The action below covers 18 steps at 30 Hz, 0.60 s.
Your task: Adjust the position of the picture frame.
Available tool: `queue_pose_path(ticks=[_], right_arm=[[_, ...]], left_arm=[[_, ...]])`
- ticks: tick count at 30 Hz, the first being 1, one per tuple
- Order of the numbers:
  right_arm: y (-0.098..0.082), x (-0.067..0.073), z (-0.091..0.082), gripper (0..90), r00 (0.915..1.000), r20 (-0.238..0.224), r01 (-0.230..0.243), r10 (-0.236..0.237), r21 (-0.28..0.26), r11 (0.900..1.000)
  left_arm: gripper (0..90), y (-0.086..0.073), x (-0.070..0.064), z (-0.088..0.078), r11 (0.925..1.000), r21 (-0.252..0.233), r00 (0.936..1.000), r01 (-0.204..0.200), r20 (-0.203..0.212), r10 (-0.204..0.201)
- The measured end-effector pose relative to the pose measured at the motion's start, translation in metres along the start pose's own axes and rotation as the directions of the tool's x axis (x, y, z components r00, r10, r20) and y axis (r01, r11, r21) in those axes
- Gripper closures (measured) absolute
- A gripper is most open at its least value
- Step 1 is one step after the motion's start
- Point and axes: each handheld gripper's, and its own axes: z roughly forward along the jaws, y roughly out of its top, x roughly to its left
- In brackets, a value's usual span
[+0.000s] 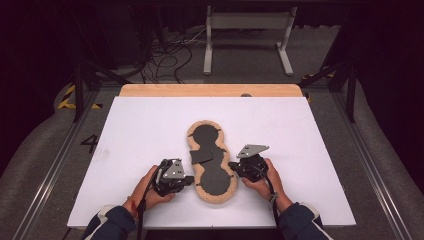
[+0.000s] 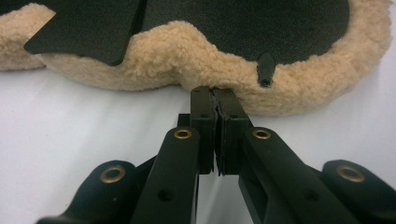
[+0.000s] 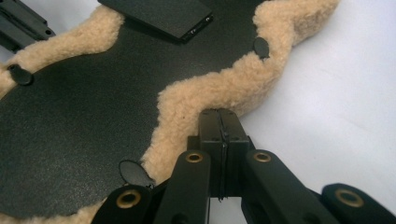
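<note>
A peanut-shaped tan fleece pad (image 1: 215,196) with black panels (image 1: 205,136) lies in the middle of the white board. A loose black flap (image 1: 201,156) rests across its waist, also seen as the flap (image 2: 88,32) and the flap (image 3: 159,14). Small black tabs (image 2: 265,69) (image 3: 261,46) sit on the fleece rim. My left gripper (image 1: 190,180) (image 2: 215,91) is shut, its tips touching the pad's left rim with nothing visible between them. My right gripper (image 1: 232,165) (image 3: 219,112) is shut, with its tips against the pad's right rim.
The white board (image 1: 150,125) covers a table with a wooden strip (image 1: 210,90) along the far edge. Beyond it stand a white frame (image 1: 247,30) and loose cables (image 1: 165,55) on the floor. Metal rails (image 1: 55,165) run along both sides.
</note>
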Motion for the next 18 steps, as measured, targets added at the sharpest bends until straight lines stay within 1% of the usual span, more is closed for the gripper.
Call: queue_pose_path(ticks=[1,3,7,9,12,14,15,16,17,18], right_arm=[[-0.001,-0.001,-0.001,90.0,1.0000,-0.001,-0.002,0.002,0.002,1.000],[-0.002,-0.003,-0.001,90.0,0.9997,-0.016,-0.019,0.019,-0.002,1.000],[-0.004,-0.005,-0.003,90.0,0.9996,-0.021,-0.021,0.021,0.005,1.000],[-0.006,-0.008,-0.005,90.0,0.9992,-0.031,-0.025,0.025,0.005,1.000],[-0.008,-0.012,-0.007,90.0,0.9981,-0.054,-0.029,0.029,0.009,1.000],[-0.008,-0.013,-0.007,90.0,0.9979,-0.059,-0.026,0.027,0.010,1.000],[-0.007,-0.014,-0.008,90.0,0.9976,-0.068,-0.013,0.015,0.021,1.000],[-0.007,-0.014,-0.008,90.0,0.9976,-0.068,-0.013,0.015,0.021,1.000],[-0.005,-0.015,-0.008,90.0,0.9985,-0.054,-0.001,0.003,0.025,1.000],[-0.003,-0.015,-0.008,89.3,0.9999,-0.015,0.002,-0.001,0.019,1.000]], left_arm=[[87.3,0.000,-0.001,0.001,1.0000,-0.004,1.0000,0.006,0.006,-0.006],[87.6,0.001,-0.003,0.001,1.0000,-0.002,1.0000,-0.001,0.009,0.001],[87.9,0.003,-0.007,0.004,1.0000,-0.006,0.9997,-0.006,0.022,0.006],[88.0,0.004,-0.009,0.005,0.9998,-0.012,0.9994,-0.017,0.030,0.018],[88.2,0.006,-0.014,0.006,0.9994,-0.007,0.9989,-0.035,0.031,0.035],[87.6,0.007,-0.014,0.006,0.9990,-0.007,0.9987,-0.043,0.026,0.043],[85.9,0.007,-0.015,0.006,0.9989,-0.005,0.9988,-0.046,0.016,0.046],[83.3,0.007,-0.015,0.006,0.9989,-0.005,0.9988,-0.046,0.016,0.046],[83.3,0.008,-0.015,0.006,0.9988,-0.010,0.9986,-0.047,0.021,0.048],[82.6,0.008,-0.015,0.006,0.9988,-0.009,0.9986,-0.048,0.022,0.048]])
